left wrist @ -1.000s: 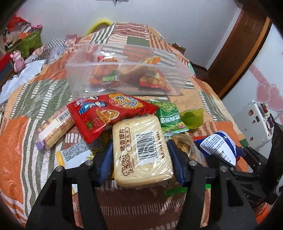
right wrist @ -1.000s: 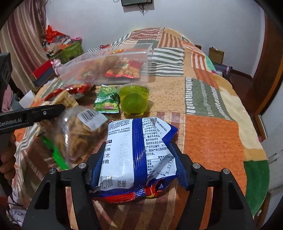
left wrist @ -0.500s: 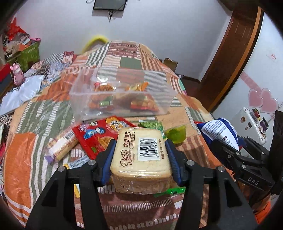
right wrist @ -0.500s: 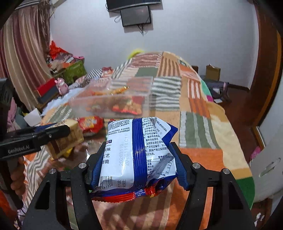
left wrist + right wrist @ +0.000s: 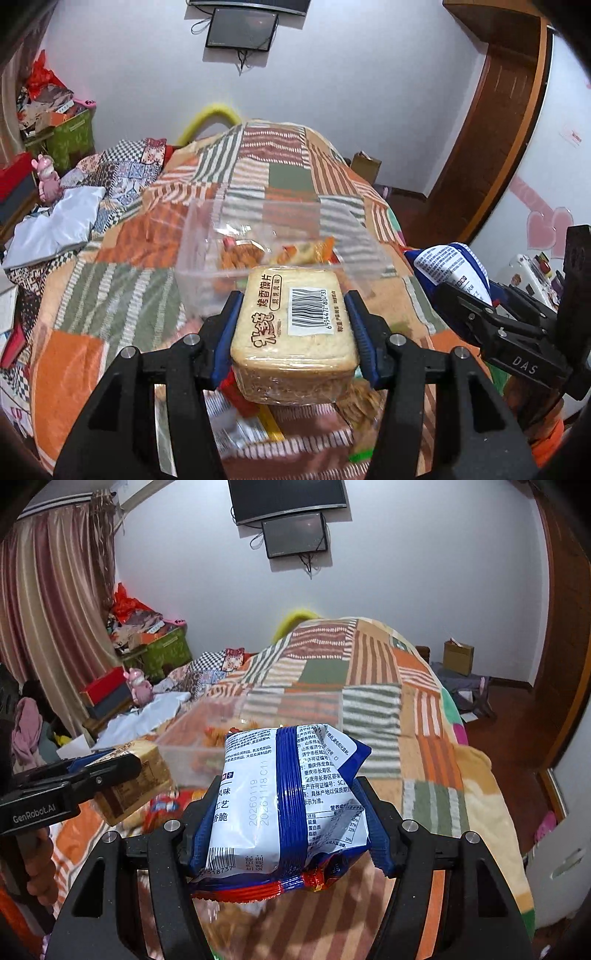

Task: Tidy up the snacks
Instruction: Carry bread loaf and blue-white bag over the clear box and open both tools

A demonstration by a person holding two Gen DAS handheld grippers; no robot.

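My left gripper [image 5: 293, 325] is shut on a wrapped pack of toasted bread slices [image 5: 291, 332] and holds it in the air just short of a clear plastic bin [image 5: 199, 258] that has several snack packets inside. My right gripper [image 5: 291, 812] is shut on a blue and white snack bag [image 5: 284, 805], also lifted, to the right of the left one. The bag shows in the left wrist view [image 5: 447, 266], and the bread pack in the right wrist view [image 5: 136, 779]. The bin [image 5: 192, 753] lies ahead of both.
Loose snack packets [image 5: 243, 424] lie on the patchwork bedspread [image 5: 122, 288] under the grippers. White cloth [image 5: 55, 225] and a pink toy [image 5: 48, 181] lie at the left. Storage boxes [image 5: 162, 653] stand by the curtain. The bed's right edge drops to the floor [image 5: 506, 720].
Both grippers have risen from the bedspread with their packs and tilted up, moving toward the clear bin. The packets left on the bed have dropped below view.
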